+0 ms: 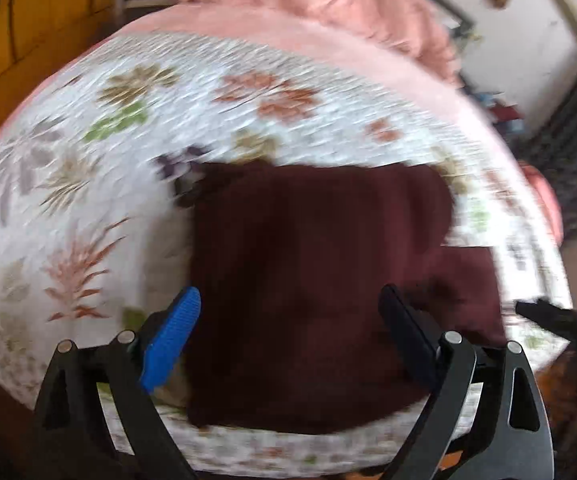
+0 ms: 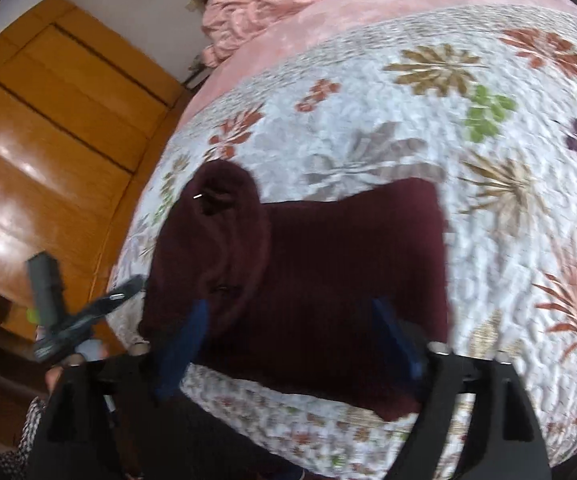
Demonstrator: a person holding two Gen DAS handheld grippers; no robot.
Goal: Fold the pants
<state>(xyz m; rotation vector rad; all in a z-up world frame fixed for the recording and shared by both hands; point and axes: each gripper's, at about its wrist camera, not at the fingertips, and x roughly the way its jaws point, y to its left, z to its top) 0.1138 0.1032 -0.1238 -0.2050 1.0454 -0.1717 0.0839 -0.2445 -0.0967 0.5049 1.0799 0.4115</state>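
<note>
Dark maroon pants (image 1: 308, 248) lie folded into a compact rectangle on the floral quilt (image 1: 88, 184) near the bed's front edge. In the right wrist view the pants (image 2: 348, 248) have a rounded bunched end (image 2: 224, 208) at their upper left. My left gripper (image 1: 288, 294) hovers over the pants with its blue finger (image 1: 176, 332) and black finger (image 1: 404, 332) spread wide and no cloth pinched. My right gripper (image 2: 291, 306) is likewise open above the pants' near edge. Both views are blurred.
A crumpled pink blanket (image 2: 288, 4) covers the far part of the bed. A wooden wardrobe (image 2: 48, 140) stands beside the bed. The other gripper shows at the frame side as dark fingers (image 2: 60, 312), and a black fingertip (image 1: 548, 312) enters from the right.
</note>
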